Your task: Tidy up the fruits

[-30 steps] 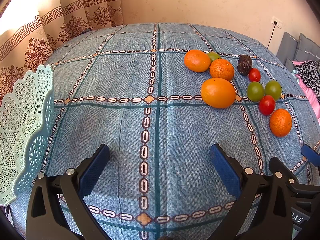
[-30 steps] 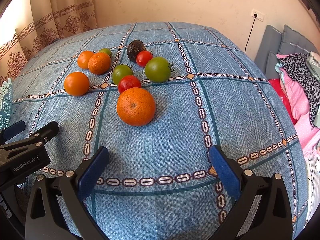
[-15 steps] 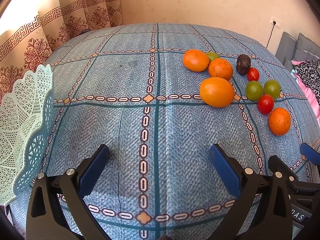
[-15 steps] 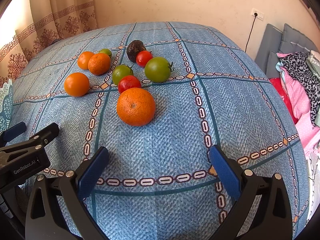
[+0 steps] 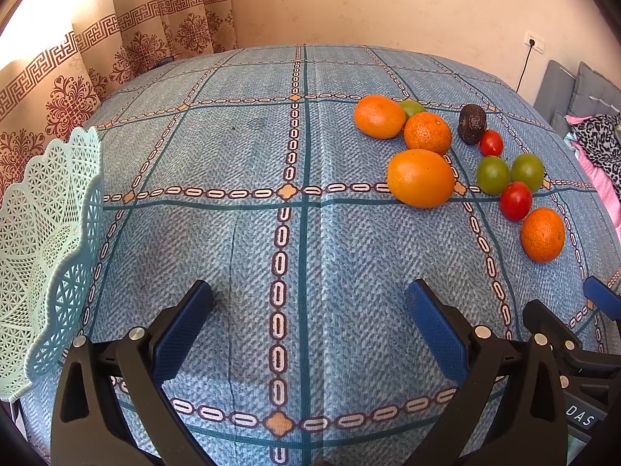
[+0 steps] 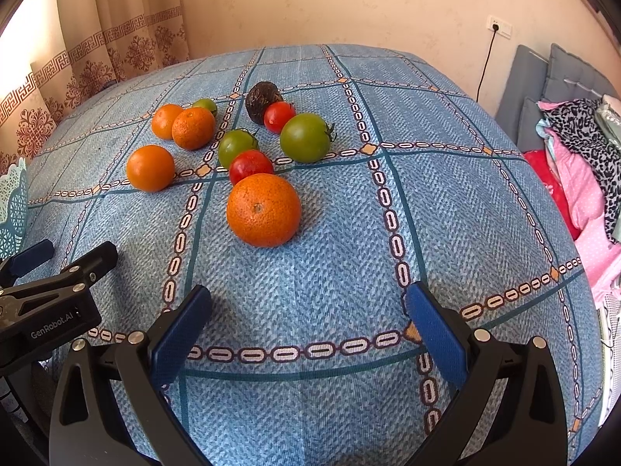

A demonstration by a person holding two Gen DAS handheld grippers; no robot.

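Several fruits lie loose on the blue patterned tablecloth (image 5: 240,233). In the right wrist view the nearest is a big speckled orange (image 6: 264,209), just ahead of my open right gripper (image 6: 308,299). Behind it sit a red tomato (image 6: 250,165), two green tomatoes (image 6: 306,138), a dark avocado (image 6: 264,100) and more oranges (image 6: 150,168). In the left wrist view the same cluster lies far right, led by a smooth orange (image 5: 421,178). My left gripper (image 5: 308,299) is open over bare cloth. A mint lattice basket (image 5: 42,240) stands at its left.
Patterned curtains (image 5: 77,77) hang behind the table's far left. Grey cushions and pink and leopard-print fabric (image 6: 578,155) lie past the right edge. A wall socket with a black cable (image 6: 498,27) is at the back right. The left gripper's body (image 6: 50,303) shows low left in the right wrist view.
Both views have shifted only slightly; the fruits and the basket stay where they were, and both grippers stay open.
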